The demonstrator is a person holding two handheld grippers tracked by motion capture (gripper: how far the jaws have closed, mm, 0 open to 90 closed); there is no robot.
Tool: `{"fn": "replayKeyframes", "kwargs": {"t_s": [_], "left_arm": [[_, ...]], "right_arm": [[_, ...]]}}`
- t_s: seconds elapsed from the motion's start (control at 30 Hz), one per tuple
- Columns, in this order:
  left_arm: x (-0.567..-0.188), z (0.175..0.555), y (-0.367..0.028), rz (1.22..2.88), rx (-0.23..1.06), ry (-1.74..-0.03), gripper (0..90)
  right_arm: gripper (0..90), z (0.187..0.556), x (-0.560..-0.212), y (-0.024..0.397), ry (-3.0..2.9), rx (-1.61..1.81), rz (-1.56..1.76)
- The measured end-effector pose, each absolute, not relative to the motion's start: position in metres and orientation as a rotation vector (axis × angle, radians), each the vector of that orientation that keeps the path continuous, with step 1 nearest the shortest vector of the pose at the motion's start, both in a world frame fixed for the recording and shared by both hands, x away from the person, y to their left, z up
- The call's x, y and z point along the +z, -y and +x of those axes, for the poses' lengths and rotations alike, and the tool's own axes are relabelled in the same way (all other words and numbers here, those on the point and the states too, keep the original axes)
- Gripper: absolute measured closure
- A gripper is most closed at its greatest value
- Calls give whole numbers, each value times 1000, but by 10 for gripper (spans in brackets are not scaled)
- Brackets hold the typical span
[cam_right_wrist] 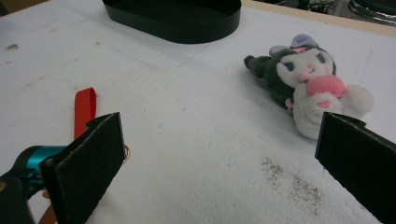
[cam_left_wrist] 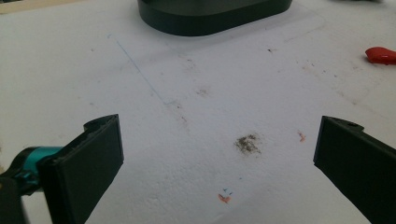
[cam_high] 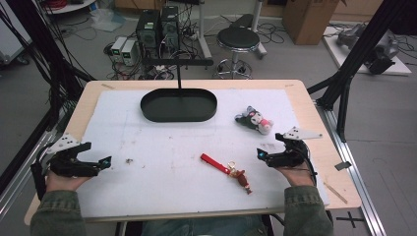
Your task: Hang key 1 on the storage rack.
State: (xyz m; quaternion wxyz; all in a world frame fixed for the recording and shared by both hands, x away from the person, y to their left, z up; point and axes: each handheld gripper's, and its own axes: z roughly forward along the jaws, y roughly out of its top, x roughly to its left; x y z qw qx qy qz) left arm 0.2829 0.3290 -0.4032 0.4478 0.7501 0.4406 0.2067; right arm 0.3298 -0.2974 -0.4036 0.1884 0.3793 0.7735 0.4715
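A small grey and white plush toy (cam_high: pixel 255 119) with a pink patch lies on the white mat, right of centre; the right gripper view has the plush (cam_right_wrist: pixel 308 81) just ahead to the right. A red strap keychain with a small figure (cam_high: pixel 228 170) lies near the front middle, and its red strap (cam_right_wrist: pixel 85 106) shows beside the left jaw. A black oval tray (cam_high: pixel 178 105) stands at the back centre. My left gripper (cam_high: pixel 101 163) rests open at the front left over bare mat. My right gripper (cam_high: pixel 263 156) rests open at the front right, below the plush.
The white mat (cam_high: pixel 162 142) covers a wooden table (cam_high: pixel 305 103). A black post rises behind the tray. Dirt marks (cam_left_wrist: pixel 247 143) spot the mat. Beyond the table are a stool (cam_high: pixel 238 39), computers, cables and a black frame leg (cam_high: pixel 344 83) at the right.
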Motion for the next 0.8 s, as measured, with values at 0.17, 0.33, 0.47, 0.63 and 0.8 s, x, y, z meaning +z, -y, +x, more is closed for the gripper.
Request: {"fn": "replayKeyframes", "kwargs": {"t_s": [0.17,0.33,0.47,0.63,0.8], "left_arm": [[-404,283,-329,1862,509,-1088,20],[-404,283,-330,1857,506,-1083,20],[-406,283,-330,1857,503,-1089,20],[-407,283,-330,1865,501,-1094,20],[-409,284,-330,1867,494,-1098,20]], "right_arm": [[6,330,-404,297,-2176,1327,1068],[6,330,-404,296,-2185,1328,1070],[6,332,-405,295,-2197,1322,1066],[6,333,-404,292,-2213,1313,1063],[6,337,-405,288,-2240,1283,1076]]}}
